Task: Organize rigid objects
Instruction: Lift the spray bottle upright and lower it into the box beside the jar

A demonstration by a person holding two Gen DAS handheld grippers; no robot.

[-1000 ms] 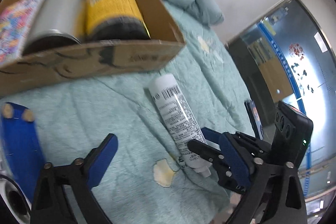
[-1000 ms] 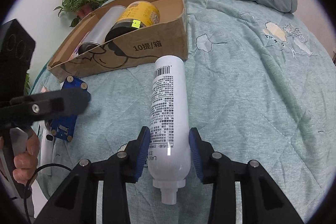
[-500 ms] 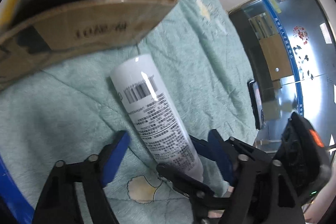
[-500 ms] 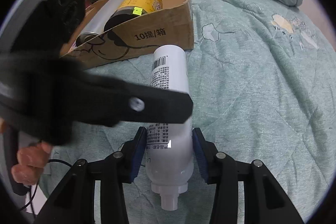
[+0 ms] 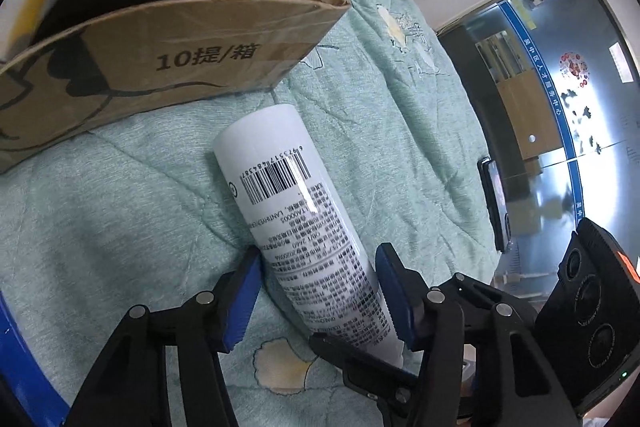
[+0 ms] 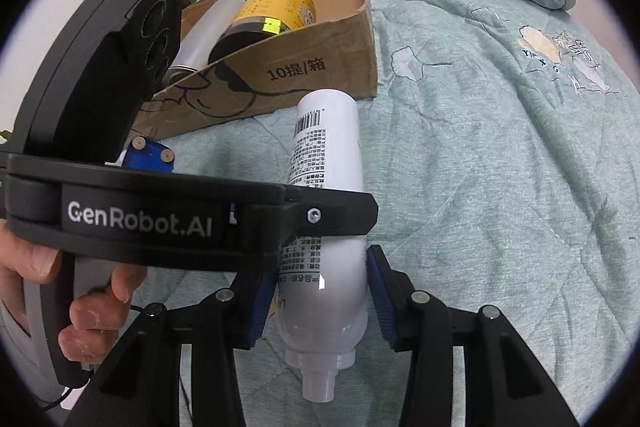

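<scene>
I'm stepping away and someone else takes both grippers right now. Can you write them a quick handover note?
Right gripper: straddles the nozzle end of the white spray bottle; whether it is clamped I cannot tell.
Left gripper: open, its fingers either side of the same bottle, mid-body.
Bottle lies on the green quilt, just in front of the cardboard box.
Done: yellow can and silver can lie in the box.
Left: lift the bottle into the box, probably beside the yellow can.

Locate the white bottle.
The white bottle lies on the green quilt just before the cardboard box, between both grippers' open fingers, nozzle toward the right gripper.
</scene>
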